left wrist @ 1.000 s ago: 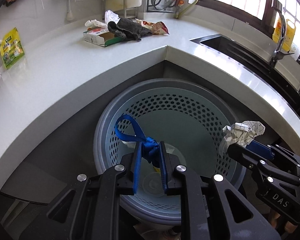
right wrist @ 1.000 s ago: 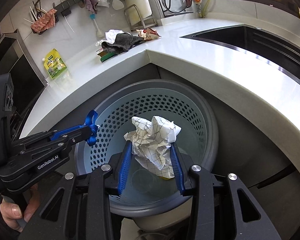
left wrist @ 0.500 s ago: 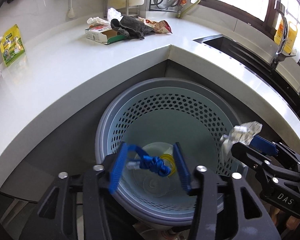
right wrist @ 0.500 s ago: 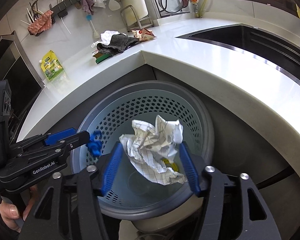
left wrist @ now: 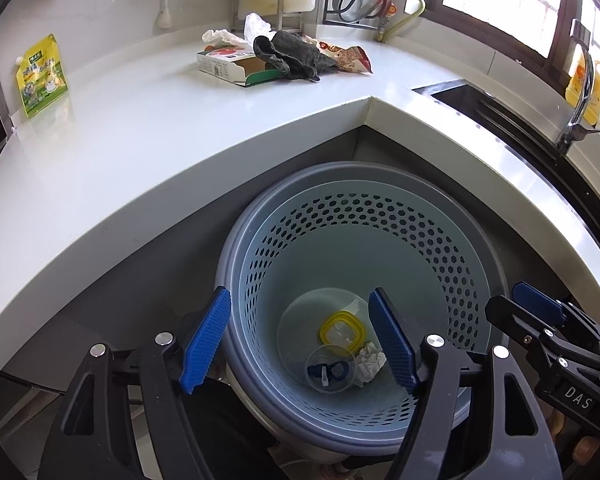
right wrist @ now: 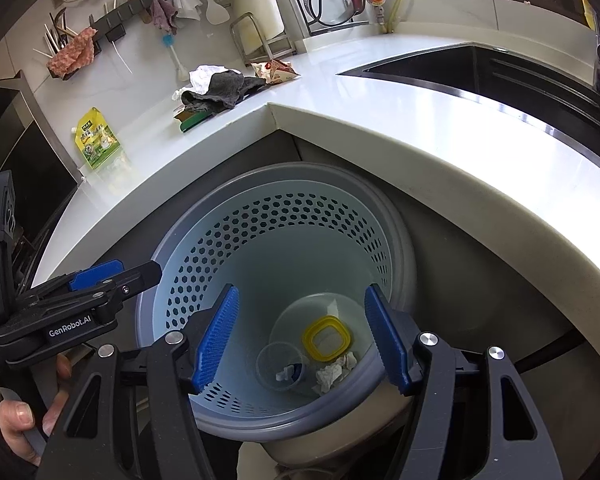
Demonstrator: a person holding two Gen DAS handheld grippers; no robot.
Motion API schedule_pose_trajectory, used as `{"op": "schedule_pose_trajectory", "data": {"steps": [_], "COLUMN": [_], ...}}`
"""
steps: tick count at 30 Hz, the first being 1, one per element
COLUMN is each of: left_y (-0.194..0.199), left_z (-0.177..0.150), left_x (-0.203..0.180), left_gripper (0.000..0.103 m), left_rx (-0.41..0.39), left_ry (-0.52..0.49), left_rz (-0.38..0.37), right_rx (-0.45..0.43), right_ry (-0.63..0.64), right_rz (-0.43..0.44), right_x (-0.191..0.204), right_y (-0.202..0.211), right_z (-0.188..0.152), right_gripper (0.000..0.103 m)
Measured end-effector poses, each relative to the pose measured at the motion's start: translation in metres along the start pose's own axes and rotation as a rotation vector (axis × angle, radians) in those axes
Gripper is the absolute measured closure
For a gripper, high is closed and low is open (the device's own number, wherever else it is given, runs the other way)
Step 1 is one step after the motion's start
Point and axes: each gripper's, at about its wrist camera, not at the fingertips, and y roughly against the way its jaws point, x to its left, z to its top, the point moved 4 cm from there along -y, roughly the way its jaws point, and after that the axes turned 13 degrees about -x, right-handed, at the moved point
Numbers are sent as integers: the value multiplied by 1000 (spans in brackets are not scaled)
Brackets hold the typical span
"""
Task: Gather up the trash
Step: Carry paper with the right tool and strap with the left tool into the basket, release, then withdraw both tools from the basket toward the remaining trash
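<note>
A pale blue perforated trash basket [left wrist: 432, 216] [right wrist: 228, 240] stands below the counter corner. At its bottom lie a blue ribbon [left wrist: 327, 371] [right wrist: 296, 371] in a clear cup, crumpled paper [left wrist: 370, 362] [right wrist: 334, 372] and a yellow-rimmed lid [left wrist: 342, 333] [right wrist: 327, 338]. My left gripper [left wrist: 300, 344] is open and empty over the basket. My right gripper [right wrist: 302, 340] is open and empty over it too. On the counter lie a carton [left wrist: 236, 66], a grey cloth [left wrist: 296, 58] [right wrist: 220, 92], a snack wrapper [left wrist: 348, 60] [right wrist: 274, 70] and white tissue [left wrist: 224, 36].
The white counter [left wrist: 140, 128] wraps around the basket. A yellow-green pouch [left wrist: 40, 76] [right wrist: 98, 138] leans at the wall on the left. A sink [left wrist: 500, 116] with a faucet [left wrist: 576, 96] is on the right. A rack with utensils [right wrist: 140, 4] hangs on the back wall.
Both grippers opened. The blue ribbon fell from the left gripper and the crumpled paper from the right one; both now lie at the bottom of the basket.
</note>
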Motion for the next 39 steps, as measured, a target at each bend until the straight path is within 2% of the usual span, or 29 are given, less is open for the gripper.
{"op": "schedule_pose_trajectory", "data": {"steps": [5, 13, 17, 27, 39], "left_y": [4, 3, 7, 12, -14], "left_z": [2, 6, 15, 59, 124], "left_x": [1, 6, 14, 41, 77], "left_gripper": [25, 24, 15, 7, 6], "left_rx": [-19, -23, -50, -150, -227], "left_ry": [-7, -13, -4, 37, 82], "left_rz": [11, 20, 37, 92, 167], "right_rx": [5, 14, -1, -61, -107], "right_ry": [6, 13, 35, 77, 66], "right_rz": [4, 10, 18, 39, 70], "right_x": [1, 4, 9, 19, 26], "right_y": [0, -5, -5, -13, -53], "right_z": [-1, 0, 7, 41, 99], "right_gripper": [39, 39, 37, 35, 35]}}
